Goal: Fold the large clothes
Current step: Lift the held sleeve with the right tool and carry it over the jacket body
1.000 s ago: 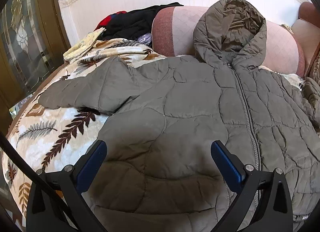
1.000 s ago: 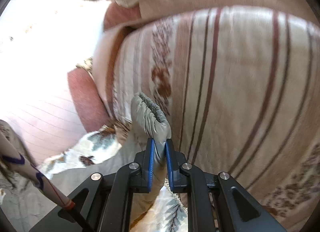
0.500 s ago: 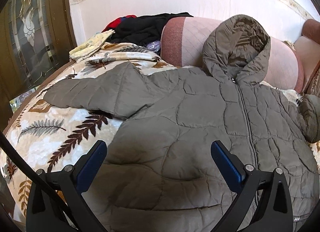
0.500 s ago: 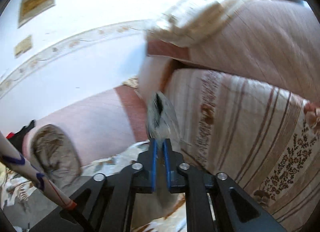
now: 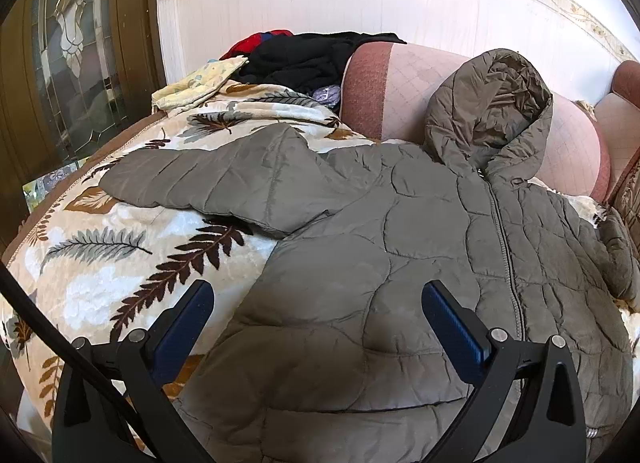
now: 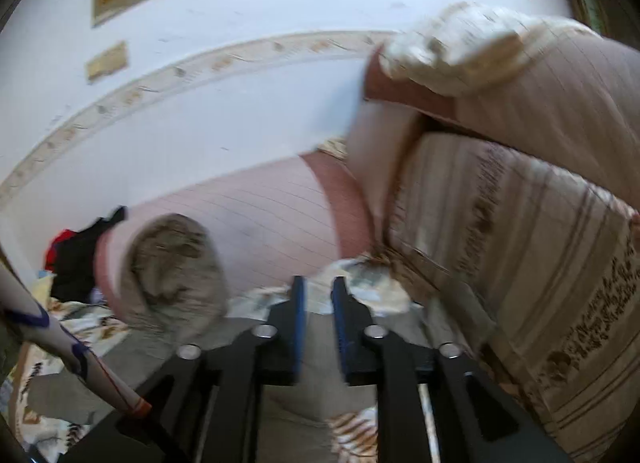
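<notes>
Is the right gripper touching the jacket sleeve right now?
Apart. The right wrist view shows the right gripper with its jaws just opened and nothing between the blue pads; the jacket lies below them.

The left gripper (image 5: 318,305) is held tilted downward, its blue-padded jaws spread wide with nothing pressed between them. The right gripper (image 6: 318,303) is also angled downward; its jaws have just been opening and are parted narrowly, with nothing gripped.
</notes>
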### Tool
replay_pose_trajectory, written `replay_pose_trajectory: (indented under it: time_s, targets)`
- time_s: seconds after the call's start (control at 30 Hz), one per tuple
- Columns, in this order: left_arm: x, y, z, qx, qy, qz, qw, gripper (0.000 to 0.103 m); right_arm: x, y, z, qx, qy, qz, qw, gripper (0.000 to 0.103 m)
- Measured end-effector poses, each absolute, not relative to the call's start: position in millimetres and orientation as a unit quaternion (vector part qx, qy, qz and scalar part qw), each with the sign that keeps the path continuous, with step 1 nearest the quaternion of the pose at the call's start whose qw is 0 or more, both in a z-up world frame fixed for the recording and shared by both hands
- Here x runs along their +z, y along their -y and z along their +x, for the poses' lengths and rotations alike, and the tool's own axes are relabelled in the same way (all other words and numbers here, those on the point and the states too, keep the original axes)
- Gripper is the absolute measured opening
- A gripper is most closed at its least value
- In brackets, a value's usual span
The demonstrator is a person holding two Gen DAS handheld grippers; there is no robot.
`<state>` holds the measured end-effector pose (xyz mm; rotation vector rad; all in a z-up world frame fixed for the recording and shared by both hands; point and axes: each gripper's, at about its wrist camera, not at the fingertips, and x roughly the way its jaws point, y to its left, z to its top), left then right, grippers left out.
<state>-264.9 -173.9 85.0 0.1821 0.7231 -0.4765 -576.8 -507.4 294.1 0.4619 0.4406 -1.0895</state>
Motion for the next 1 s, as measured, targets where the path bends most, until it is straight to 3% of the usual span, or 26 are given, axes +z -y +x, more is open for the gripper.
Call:
replay_pose_trajectory:
  time_s: [0.07, 0.4, 0.47, 0.5, 0.73, 0.8, 0.87, 0.9, 0.93, 0.97, 1.0]
  targets:
    - [85, 178, -265, -0.235, -0.353, 0.085, 0.902, 0.103, 270, 527, -602, -0.53, -0.22, 0.23, 0.786, 0.033]
    - [77, 201, -281, -0.242, -0.334, 0.115, 0.904, 0.103, 140, 608, -710, -0.574, -0.26, 0.343, 0.697, 0.033]
    - [75, 204, -280, -0.24, -0.335, 0.117, 0.904, 0.103, 115, 621, -718, -0.583, -0.261, 0.353, 0.683, 0.038]
    - [73, 206, -280, -0.237, -0.335, 0.119, 0.904, 0.103, 108, 627, -720, -0.586, -0.259, 0.358, 0.679, 0.042]
    - [69, 213, -277, -0.239, -0.337, 0.126, 0.902, 0.103, 64, 666, -721, -0.607, -0.256, 0.371, 0.655, 0.044]
    - [68, 214, -276, -0.24, -0.338, 0.127, 0.901, 0.103, 61, 674, -717, -0.619, -0.259, 0.355, 0.651, 0.055]
    - [66, 217, -275, -0.242, -0.341, 0.13, 0.899, 0.103, 56, 685, -711, -0.624, -0.265, 0.344, 0.65, 0.058]
    - [64, 218, -275, -0.241, -0.342, 0.133, 0.898, 0.103, 54, 689, -709, -0.624, -0.267, 0.342, 0.65, 0.055]
    - [64, 219, -275, -0.241, -0.344, 0.134, 0.898, 0.103, 53, 692, -707, -0.621, -0.269, 0.34, 0.653, 0.045]
    - [63, 219, -275, -0.241, -0.345, 0.135, 0.897, 0.103, 51, 695, -703, -0.616, -0.278, 0.338, 0.655, 0.02]
    - [62, 220, -275, -0.242, -0.347, 0.134, 0.896, 0.103, 51, 696, -702, -0.615, -0.28, 0.337, 0.655, 0.019]
